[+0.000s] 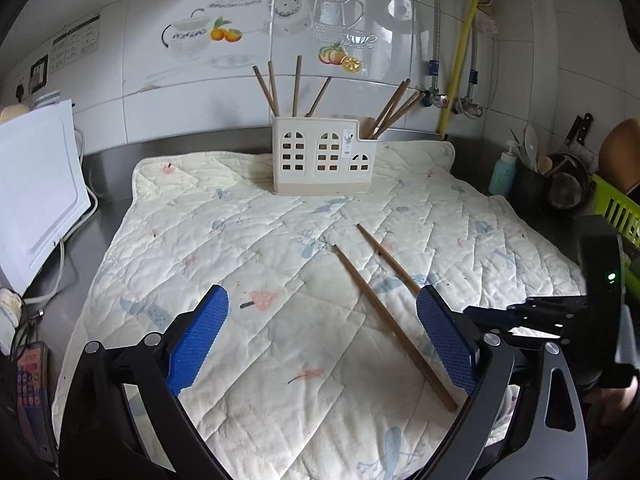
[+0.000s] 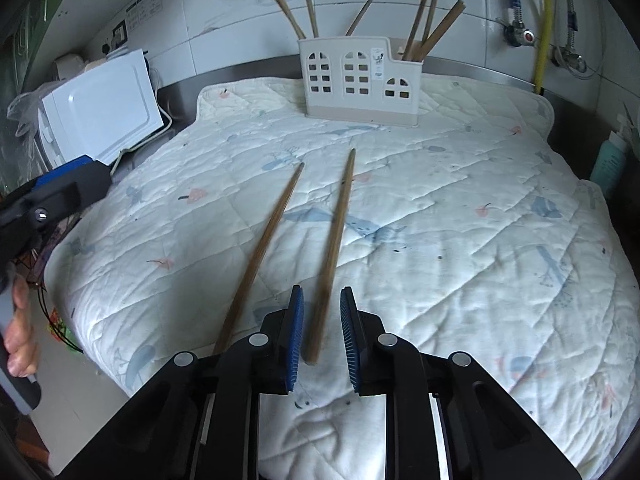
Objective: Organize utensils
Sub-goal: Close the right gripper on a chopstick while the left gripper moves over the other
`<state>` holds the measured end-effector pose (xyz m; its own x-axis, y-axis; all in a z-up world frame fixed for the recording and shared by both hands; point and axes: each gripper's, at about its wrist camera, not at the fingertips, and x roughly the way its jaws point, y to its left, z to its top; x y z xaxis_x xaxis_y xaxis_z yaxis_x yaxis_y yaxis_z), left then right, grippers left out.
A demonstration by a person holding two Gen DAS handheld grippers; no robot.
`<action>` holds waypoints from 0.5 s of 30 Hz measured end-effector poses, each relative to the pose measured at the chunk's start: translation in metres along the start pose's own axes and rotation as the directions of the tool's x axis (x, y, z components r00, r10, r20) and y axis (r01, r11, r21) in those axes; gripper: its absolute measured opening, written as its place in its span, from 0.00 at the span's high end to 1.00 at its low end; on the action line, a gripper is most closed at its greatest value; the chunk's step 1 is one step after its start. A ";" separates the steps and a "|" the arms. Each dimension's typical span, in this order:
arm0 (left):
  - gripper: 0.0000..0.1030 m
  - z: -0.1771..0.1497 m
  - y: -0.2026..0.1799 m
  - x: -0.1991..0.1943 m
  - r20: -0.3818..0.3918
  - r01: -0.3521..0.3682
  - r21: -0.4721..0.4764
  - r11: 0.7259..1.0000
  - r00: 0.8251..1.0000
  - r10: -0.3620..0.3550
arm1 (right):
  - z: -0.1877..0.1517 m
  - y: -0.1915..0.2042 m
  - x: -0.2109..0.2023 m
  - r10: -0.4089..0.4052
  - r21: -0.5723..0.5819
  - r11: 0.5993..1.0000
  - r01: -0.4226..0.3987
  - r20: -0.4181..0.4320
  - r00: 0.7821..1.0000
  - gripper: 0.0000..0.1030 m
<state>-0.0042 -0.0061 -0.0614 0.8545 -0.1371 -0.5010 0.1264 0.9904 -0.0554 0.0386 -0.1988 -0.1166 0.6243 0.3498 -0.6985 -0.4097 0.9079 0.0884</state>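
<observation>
Two brown chopsticks lie on a quilted mat (image 1: pixel 248 240). In the right wrist view the right-hand chopstick (image 2: pixel 334 248) runs between the blue pads of my right gripper (image 2: pixel 322 294), with a small gap on each side, so the jaws stand narrowly open around it. The other chopstick (image 2: pixel 264 248) lies just left of the jaws. My left gripper (image 1: pixel 322 320) is wide open above the mat and holds nothing; one chopstick (image 1: pixel 392 328) lies near its right finger (image 1: pixel 444 340). A white utensil holder (image 1: pixel 320 156) with several chopsticks upright in it stands at the mat's far edge.
A white board (image 1: pixel 40 192) leans at the left beside cables and a phone (image 1: pixel 32 392). At the right stand a teal bottle (image 1: pixel 502 172), dark pots with utensils (image 1: pixel 560 176) and a green basket (image 1: pixel 616 208). The tiled wall carries pipes and a yellow hose (image 1: pixel 460 60).
</observation>
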 end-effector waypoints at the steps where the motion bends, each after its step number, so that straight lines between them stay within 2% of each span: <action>1: 0.09 -0.001 0.001 0.000 -0.004 0.000 -0.005 1.000 1.000 0.000 | 0.000 0.001 0.003 -0.003 -0.001 1.000 0.003 -0.003 1.000 0.83; 7: 0.10 -0.008 0.000 0.004 -0.039 0.012 -0.003 1.000 0.999 -0.012 | -0.002 0.002 0.018 -0.021 0.008 1.000 0.021 -0.016 1.000 0.87; 12: 0.10 -0.016 -0.010 0.013 -0.078 0.056 -0.008 0.998 0.995 -0.057 | -0.002 0.001 0.018 -0.027 0.004 1.000 0.028 -0.012 1.000 0.91; 15: 0.15 -0.021 -0.016 0.020 -0.101 0.062 0.000 0.998 0.993 -0.062 | -0.002 0.000 0.018 -0.028 0.006 1.000 0.028 -0.012 1.000 0.93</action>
<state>-0.0001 -0.0248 -0.0885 0.7896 -0.1958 -0.5816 0.1791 0.9800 -0.0867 0.0490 -0.1930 -0.1308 0.6275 0.3216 -0.7091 -0.3880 0.9187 0.0733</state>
